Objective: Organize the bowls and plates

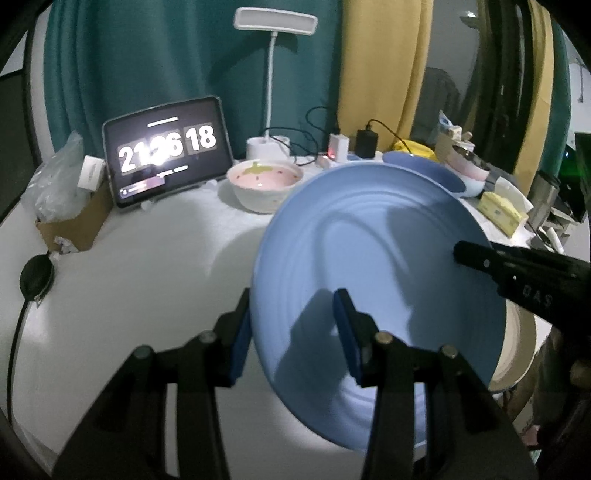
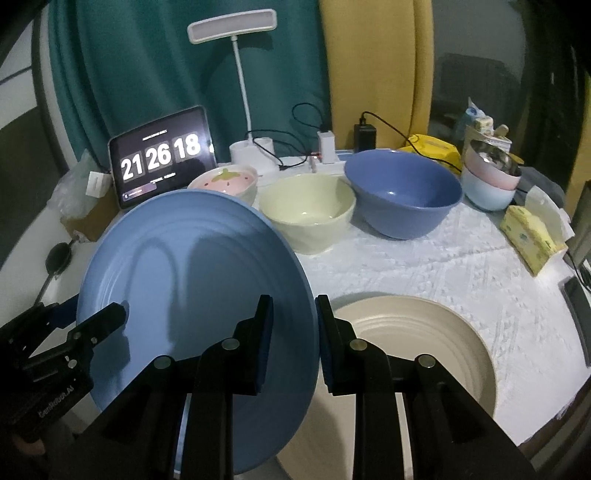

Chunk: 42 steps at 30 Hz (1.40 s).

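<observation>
I hold the blue plate with both tools, one on each side, so it will not tip. My left hand-held gripper pinches its left rim. My right hand-held gripper pinches its right rim. The plate hangs tilted just above the cream plate on the bench. I think it goes on top.

At the back of my bench, under its white textured cloth, I see a tablet showing a flip clock, propped before the teal curtain. A white desk lamp rises beside it, near two plugged-in chargers. A yellow tissue pack lies far right.
</observation>
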Tool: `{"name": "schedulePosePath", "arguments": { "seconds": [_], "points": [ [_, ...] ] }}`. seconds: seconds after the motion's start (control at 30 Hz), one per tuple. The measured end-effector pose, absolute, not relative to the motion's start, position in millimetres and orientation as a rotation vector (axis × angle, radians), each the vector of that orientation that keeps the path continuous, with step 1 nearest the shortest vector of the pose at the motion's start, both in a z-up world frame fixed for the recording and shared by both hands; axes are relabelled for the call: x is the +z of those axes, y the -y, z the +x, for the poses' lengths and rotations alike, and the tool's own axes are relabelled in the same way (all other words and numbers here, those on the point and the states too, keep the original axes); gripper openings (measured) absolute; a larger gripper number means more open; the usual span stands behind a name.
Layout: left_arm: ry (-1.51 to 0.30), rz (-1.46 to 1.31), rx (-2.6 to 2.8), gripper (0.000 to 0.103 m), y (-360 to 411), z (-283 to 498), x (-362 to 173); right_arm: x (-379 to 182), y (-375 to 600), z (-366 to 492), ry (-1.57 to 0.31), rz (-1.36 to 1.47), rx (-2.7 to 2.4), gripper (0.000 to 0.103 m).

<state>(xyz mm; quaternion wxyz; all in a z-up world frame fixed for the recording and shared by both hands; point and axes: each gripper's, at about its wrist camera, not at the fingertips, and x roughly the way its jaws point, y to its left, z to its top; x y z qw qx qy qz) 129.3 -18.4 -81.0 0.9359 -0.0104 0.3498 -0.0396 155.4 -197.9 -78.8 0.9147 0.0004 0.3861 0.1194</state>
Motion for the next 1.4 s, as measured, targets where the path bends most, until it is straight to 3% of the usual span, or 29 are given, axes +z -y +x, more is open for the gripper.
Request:
{"name": "schedulePosePath", "arguments": {
  "seconds": [1.4],
  "points": [
    [-0.86, 0.142, -0.239, 0.044, 154, 153, -118, -115, 329, 149, -0.851, 0.127, 0.084, 0.026]
  ]
}}
